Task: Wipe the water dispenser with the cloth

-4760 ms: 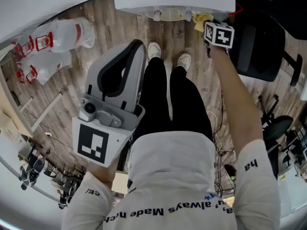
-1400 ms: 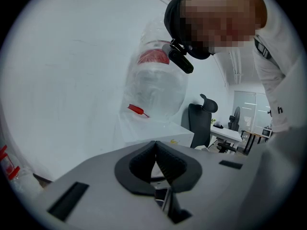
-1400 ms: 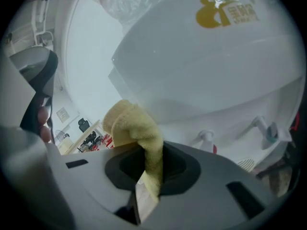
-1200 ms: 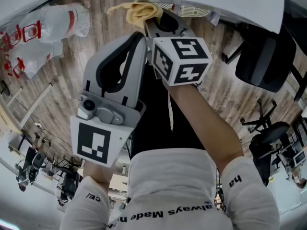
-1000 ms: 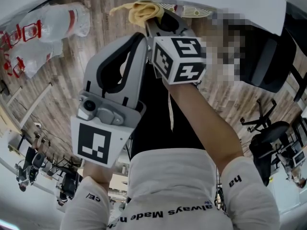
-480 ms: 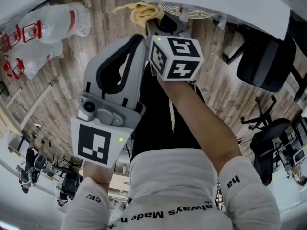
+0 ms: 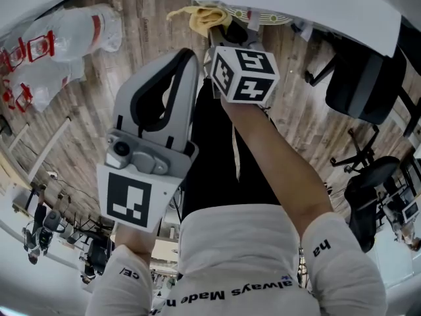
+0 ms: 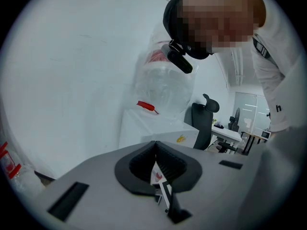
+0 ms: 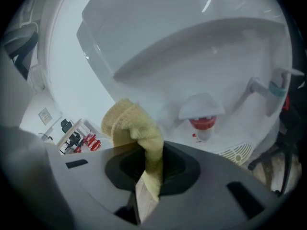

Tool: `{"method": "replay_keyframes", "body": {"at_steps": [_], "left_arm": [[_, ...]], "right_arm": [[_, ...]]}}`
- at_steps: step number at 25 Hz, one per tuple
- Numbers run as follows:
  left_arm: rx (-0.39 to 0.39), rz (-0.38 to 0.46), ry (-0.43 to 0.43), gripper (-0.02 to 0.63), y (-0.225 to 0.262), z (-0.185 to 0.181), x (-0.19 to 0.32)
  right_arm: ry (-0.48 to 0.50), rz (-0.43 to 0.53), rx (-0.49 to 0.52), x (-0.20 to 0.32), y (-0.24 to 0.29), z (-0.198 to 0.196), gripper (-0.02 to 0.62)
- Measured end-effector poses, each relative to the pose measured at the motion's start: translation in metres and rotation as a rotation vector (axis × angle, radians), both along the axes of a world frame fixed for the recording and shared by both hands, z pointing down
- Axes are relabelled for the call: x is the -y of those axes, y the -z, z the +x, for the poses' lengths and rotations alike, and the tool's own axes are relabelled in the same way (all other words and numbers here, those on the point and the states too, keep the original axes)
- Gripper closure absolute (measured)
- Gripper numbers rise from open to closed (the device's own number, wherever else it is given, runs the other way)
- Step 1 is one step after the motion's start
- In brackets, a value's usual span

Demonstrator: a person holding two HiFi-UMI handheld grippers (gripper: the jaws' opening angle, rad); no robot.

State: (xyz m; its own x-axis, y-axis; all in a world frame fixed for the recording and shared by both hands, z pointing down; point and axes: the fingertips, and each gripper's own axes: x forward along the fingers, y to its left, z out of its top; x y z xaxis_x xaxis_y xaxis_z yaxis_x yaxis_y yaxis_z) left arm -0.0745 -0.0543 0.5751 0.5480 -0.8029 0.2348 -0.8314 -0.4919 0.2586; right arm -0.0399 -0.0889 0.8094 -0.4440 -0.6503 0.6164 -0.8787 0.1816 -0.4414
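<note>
My right gripper [image 9: 149, 164] clamps the yellow cloth [image 9: 130, 124] at the front of the water dispenser [image 9: 192, 47], beside the red tap [image 9: 203, 123]. The cloth has edged slightly rightward. My left gripper [image 8: 156, 147] remains pressed together, empty, unmoved.

Cloth [image 9: 132, 123] between right gripper [image 9: 152, 151] jaws, just before water dispenser [image 9: 192, 47]; left gripper [image 8: 155, 147] alongside.

The water dispenser [image 7: 296, 0] is cut off by the head view's top edge.
</note>
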Motion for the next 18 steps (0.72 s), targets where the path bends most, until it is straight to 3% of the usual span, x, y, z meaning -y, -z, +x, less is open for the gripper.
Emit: {"method": "replay_keyframes", "body": {"at_steps": [18], "left_arm": [[0.003,-0.014,0.011,0.586,-0.007,-0.006,0.009]], "right_arm": [[0.085,-0.018,-0.133,0.005,-0.06,-0.001,0.534]]}}
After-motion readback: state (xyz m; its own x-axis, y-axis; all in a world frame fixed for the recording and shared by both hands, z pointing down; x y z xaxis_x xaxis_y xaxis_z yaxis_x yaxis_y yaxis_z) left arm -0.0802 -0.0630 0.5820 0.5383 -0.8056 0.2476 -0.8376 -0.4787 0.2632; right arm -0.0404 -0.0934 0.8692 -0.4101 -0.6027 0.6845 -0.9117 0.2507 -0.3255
